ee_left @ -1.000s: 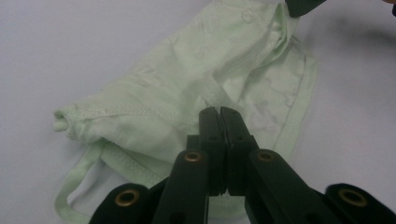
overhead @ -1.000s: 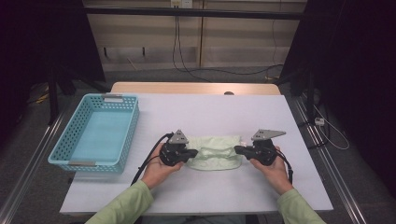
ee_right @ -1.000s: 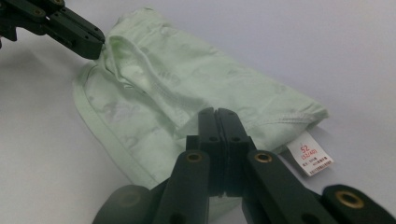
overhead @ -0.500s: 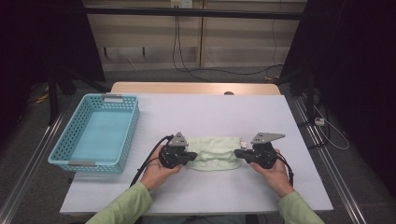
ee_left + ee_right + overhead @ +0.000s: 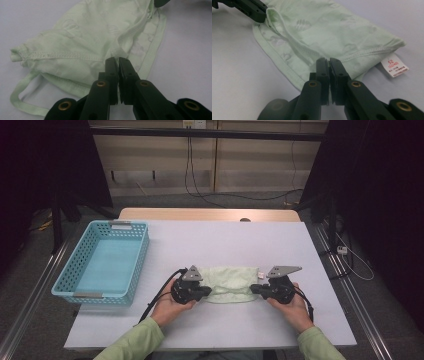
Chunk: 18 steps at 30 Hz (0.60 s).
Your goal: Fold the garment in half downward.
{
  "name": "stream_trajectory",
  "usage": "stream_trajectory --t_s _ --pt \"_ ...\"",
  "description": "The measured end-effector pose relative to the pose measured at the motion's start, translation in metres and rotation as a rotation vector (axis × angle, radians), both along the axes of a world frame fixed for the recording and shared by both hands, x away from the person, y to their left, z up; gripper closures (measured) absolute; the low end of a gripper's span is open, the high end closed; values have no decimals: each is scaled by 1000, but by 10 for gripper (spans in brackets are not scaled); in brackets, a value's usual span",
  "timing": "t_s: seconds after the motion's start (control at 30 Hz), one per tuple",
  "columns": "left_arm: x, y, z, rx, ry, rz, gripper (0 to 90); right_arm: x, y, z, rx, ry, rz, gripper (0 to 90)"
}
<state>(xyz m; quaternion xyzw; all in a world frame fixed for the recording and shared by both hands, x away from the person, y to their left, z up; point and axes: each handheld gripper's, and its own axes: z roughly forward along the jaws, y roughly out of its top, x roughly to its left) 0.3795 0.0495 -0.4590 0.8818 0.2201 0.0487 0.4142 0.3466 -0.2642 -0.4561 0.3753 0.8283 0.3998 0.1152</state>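
Note:
A pale green garment (image 5: 230, 282) lies folded flat on the white table (image 5: 225, 240), between my two grippers. My left gripper (image 5: 207, 292) pinches its left end, and in the left gripper view the jaws (image 5: 117, 60) stand nearly together on a fold of the cloth (image 5: 87, 37). My right gripper (image 5: 252, 290) pinches the right end; its tips (image 5: 329, 60) meet the hem of the garment (image 5: 332, 32). A raised fold runs from them to the left gripper's tip (image 5: 259, 12). Both pairs of jaws have just been opening a hair, with cloth still at the tips. A white size label (image 5: 394, 65) sticks out.
A light blue plastic basket (image 5: 75, 295) stands on the left part of the table and holds nothing. A black cable (image 5: 157, 300) trails from the left gripper toward the front edge. Dark curtains flank the table.
The garment has sunk from a bulging shape to lie flatter on the table. Both hands have stayed almost where they were.

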Motion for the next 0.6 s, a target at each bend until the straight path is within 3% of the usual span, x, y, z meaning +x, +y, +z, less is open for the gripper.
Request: stream_trajectory --t_s 0.6 --pt "-11 3 -2 14 -8 -34 754 -14 -3 -3 -8 5 10 850"
